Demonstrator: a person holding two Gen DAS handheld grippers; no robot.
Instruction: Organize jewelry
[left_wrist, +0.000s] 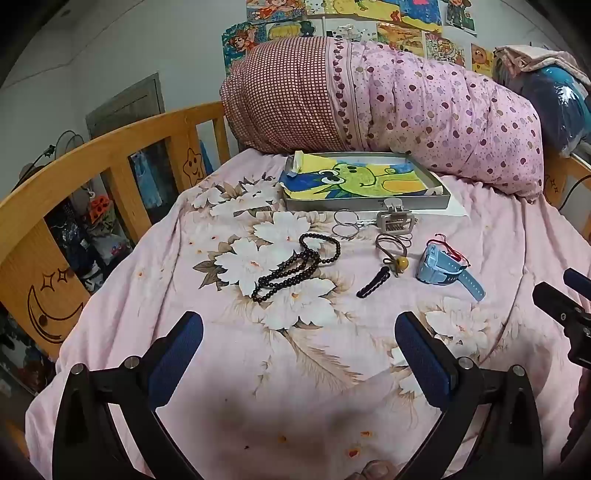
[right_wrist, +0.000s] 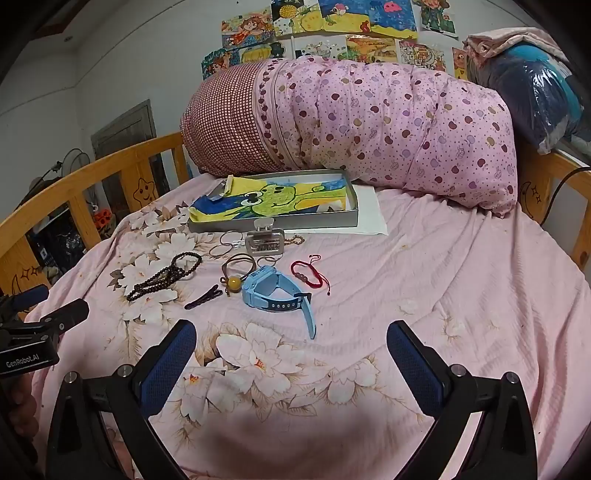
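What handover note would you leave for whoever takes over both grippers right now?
Left gripper and right gripper: both open, empty, above the pink floral bedsheet.
On the sheet: black bead necklace, silver bangle rings, beige hair claw clip, brown hair tie with yellow bead, black hair clip, light-blue watch, red cord bracelet.
Shallow grey tray behind them holds only a frog drawing.
Done: nothing. Left: every piece.

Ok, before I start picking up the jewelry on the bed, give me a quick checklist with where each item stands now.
1. Left gripper open, nothing between its fingers: ok.
2. Right gripper open, nothing held: ok.
3. Grey tray within view, frog drawing lying in it: ok.
4. Black bead necklace lying free on the bedsheet: ok.
5. Blue watch clear of the red string bracelet: ok.
6. Tray depth under the drawing: cannot tell.
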